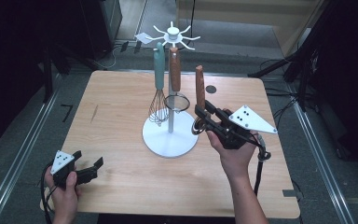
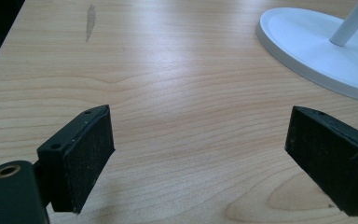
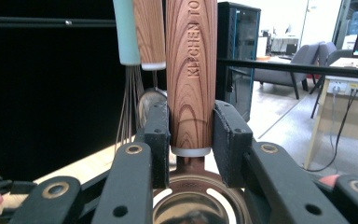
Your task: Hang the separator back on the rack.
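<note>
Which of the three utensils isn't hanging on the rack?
The wooden-handled utensil clamped upright in the right gripper, beside the rack. The teal-handled whisk and the wooden-handled strainer hang from its hooks.

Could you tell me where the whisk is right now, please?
In the high view, the whisk hangs from the white rack at table centre, left of the hanging strainer.

We see a ladle handle (image 3: 191, 74) of glossy grained wood above a shiny metal bowl (image 3: 198, 205), matt black claw pads (image 2: 86, 158), and a smooth pale-wood table (image 2: 177, 93).
</note>
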A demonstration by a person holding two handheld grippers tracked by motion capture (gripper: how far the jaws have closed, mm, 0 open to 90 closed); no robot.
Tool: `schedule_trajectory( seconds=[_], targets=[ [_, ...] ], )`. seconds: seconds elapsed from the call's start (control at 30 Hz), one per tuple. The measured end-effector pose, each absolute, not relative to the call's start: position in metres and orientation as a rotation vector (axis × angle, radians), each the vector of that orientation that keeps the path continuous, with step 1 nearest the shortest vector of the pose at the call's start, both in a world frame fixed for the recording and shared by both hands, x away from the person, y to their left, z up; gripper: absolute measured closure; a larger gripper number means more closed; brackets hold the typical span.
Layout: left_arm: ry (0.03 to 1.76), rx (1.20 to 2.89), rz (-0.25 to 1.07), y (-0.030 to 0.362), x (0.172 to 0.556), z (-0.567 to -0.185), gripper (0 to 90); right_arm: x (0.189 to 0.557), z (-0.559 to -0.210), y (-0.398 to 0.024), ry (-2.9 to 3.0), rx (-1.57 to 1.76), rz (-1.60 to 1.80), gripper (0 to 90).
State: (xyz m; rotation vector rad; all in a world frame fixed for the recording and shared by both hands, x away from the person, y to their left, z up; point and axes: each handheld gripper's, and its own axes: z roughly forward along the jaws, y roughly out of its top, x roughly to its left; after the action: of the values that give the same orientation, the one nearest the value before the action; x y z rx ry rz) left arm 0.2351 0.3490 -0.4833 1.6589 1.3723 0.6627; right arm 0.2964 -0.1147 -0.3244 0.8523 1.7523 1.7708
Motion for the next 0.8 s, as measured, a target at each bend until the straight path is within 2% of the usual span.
schedule_trajectory(
  seconds=[0.8],
  targets=[
    [1.373, 1.654, 0.661, 0.349, 0.235, -0.483, 8.2, 0.305, -0.3, -0.105, 1.666, 0.833, 1.797, 71.2]
  ],
)
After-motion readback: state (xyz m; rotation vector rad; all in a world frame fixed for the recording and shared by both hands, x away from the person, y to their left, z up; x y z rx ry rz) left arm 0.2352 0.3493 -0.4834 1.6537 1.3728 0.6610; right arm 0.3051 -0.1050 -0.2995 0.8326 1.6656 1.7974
